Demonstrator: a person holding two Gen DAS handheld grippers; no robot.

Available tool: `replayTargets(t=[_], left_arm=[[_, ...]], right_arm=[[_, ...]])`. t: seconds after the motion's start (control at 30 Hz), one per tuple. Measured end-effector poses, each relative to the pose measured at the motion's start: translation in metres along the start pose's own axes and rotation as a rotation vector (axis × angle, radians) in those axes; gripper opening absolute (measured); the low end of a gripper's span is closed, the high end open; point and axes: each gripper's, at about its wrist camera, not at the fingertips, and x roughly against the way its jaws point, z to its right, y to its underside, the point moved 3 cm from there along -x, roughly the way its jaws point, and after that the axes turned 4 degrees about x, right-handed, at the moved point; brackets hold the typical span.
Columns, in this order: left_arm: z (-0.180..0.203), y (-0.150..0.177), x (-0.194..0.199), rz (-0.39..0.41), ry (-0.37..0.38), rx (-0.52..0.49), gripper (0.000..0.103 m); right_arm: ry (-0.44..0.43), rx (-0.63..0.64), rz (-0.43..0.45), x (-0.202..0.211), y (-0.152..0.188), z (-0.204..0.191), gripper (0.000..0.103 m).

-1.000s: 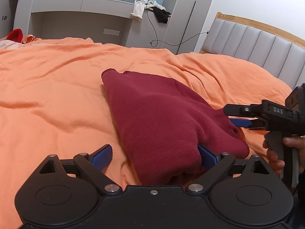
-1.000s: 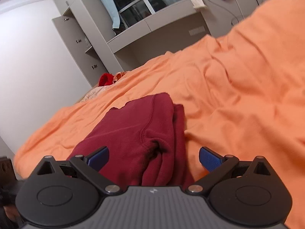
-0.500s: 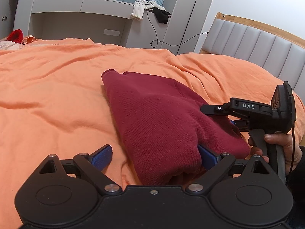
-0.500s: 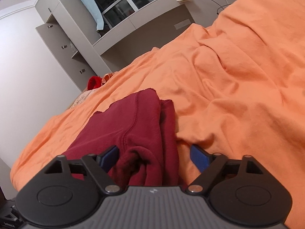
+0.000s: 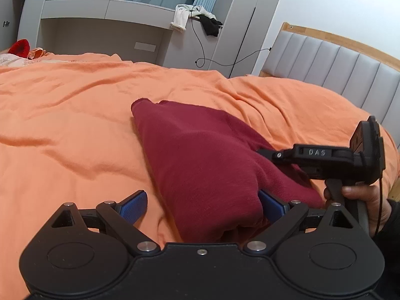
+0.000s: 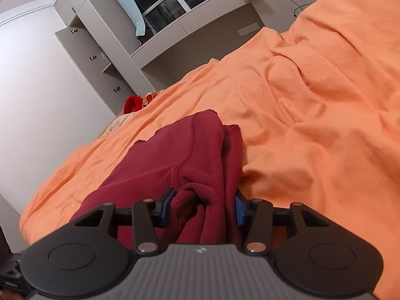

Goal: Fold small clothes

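Note:
A maroon garment (image 5: 200, 155) lies folded on the orange bed cover (image 5: 75, 125). My left gripper (image 5: 201, 197) stands open at its near end. The garment's end lies between the blue pads and the right pad touches its side. My right gripper (image 6: 202, 205) has come in from the garment's right edge, and its jaws are closing with bunched maroon cloth (image 6: 195, 200) between the pads, which press on it from both sides. In the left wrist view the right gripper's black body (image 5: 325, 160) reaches over the cloth, held by a hand (image 5: 362, 200).
A grey padded headboard (image 5: 337, 62) stands at the right. Grey built-in shelving (image 5: 105, 10) runs behind the bed, with white and black clothes (image 5: 195, 17) and a dangling cable. A red item (image 5: 20, 47) lies at the bed's far left corner.
My right gripper moved in over the garment's right edge and its jaws narrowed from wide open onto the bunched cloth. The left gripper and the garment's far end stayed still.

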Motion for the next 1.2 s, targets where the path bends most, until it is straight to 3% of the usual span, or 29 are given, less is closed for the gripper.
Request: replayTargets(t=[0.23, 0.37, 0.53, 0.73, 1.2], left_arm=[[-0.007, -0.022, 0.017, 0.072, 0.055, 0.059, 0.102], [-0.018, -0.038, 0.013, 0.089, 0.027, 0.101, 0.102], [-0.038, -0.055, -0.023, -0.038, 0.052, 0.180, 0.102], [-0.048, -0.053, -0.057, -0.133, 0.086, 0.198, 0.102], [-0.051, -0.046, -0.066, -0.144, 0.102, 0.221, 0.103]], right_arm=[[-0.001, -0.004, 0.005, 0.000, 0.001, 0.000, 0.050], [-0.002, -0.016, 0.006, 0.000, -0.001, 0.000, 0.052], [-0.009, -0.038, 0.000, -0.007, -0.008, 0.001, 0.054], [-0.015, -0.048, -0.009, -0.013, -0.008, 0.002, 0.059], [-0.011, -0.053, 0.000, -0.016, -0.003, 0.002, 0.059]])
